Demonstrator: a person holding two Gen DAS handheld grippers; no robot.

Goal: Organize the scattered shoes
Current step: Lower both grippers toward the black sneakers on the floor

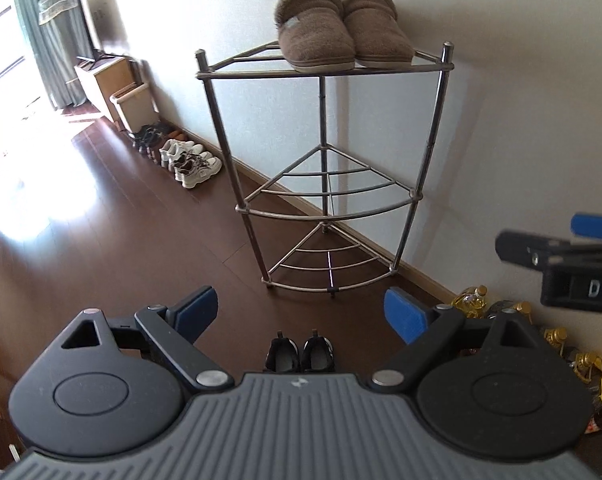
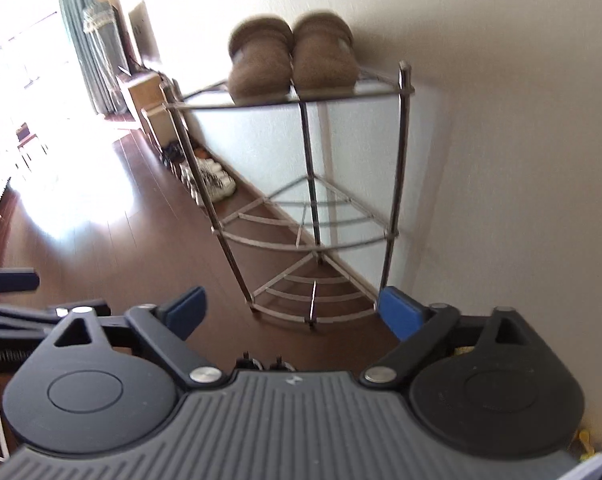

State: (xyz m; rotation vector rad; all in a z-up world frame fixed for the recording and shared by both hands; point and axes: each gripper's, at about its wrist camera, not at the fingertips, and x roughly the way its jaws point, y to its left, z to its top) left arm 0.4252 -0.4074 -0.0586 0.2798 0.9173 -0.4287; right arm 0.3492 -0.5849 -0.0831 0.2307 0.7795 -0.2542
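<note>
While both grippers [image 1: 301, 312] gape empty, brown fuzzy slippers [image 1: 343, 28] (paired), top shelf [image 1: 325, 74].

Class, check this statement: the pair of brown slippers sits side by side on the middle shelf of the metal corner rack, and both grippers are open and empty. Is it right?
Not quite. The brown slippers sit on the top shelf of the metal corner rack; its middle shelf is bare, as the left wrist view shows. The rest holds: the left gripper and right gripper are open and empty.
</note>
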